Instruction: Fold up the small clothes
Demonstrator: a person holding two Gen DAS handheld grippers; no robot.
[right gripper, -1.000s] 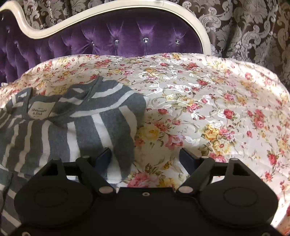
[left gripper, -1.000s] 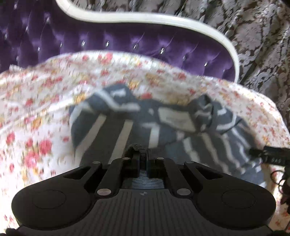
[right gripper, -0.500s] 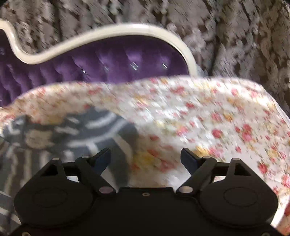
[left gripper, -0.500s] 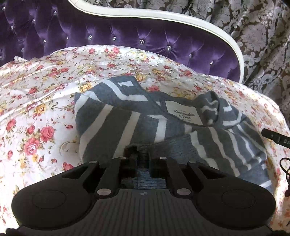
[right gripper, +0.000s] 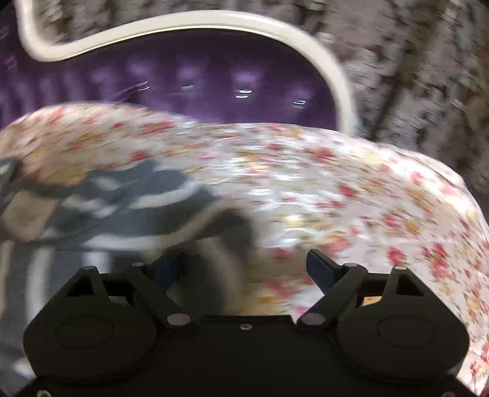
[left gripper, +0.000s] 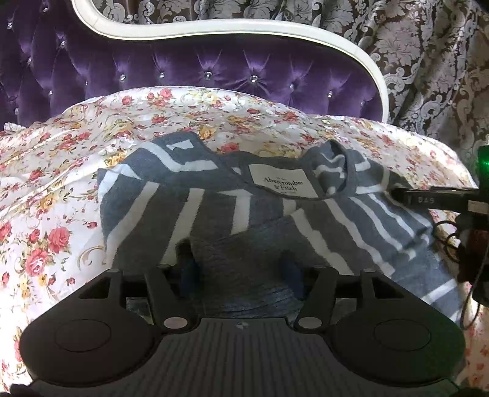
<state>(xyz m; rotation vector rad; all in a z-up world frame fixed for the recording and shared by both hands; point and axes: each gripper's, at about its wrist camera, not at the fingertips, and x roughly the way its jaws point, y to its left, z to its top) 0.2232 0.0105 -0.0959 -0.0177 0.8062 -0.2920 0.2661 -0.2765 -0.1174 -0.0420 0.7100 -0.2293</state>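
Observation:
A grey sweater with white stripes [left gripper: 171, 207] lies on the floral bedspread [left gripper: 55, 189], its neck label [left gripper: 279, 183] facing up. A folded-over flap of it bulges between the blue pads of my left gripper [left gripper: 240, 271], whose jaws are opening; the pads no longer pinch the cloth. In the blurred right wrist view my right gripper [right gripper: 244, 265] stands wide open over the bedspread, with the sweater [right gripper: 122, 213] to its left and a sleeve edge reaching between the fingers. One right gripper finger [left gripper: 428, 200] shows in the left wrist view over the sweater's right shoulder.
A purple tufted headboard [left gripper: 214, 76] with a cream frame [left gripper: 244, 29] rises behind the bed. Patterned curtains [left gripper: 428, 61] hang behind it. A black cable [left gripper: 449, 241] dangles at the right edge. The bedspread [right gripper: 351, 198] extends to the right of the sweater.
My left jaws, shut on the sweater's flap a second ago, have spread apart and the flap has settled. The right gripper has shifted, its finger reaching further in over the sweater.

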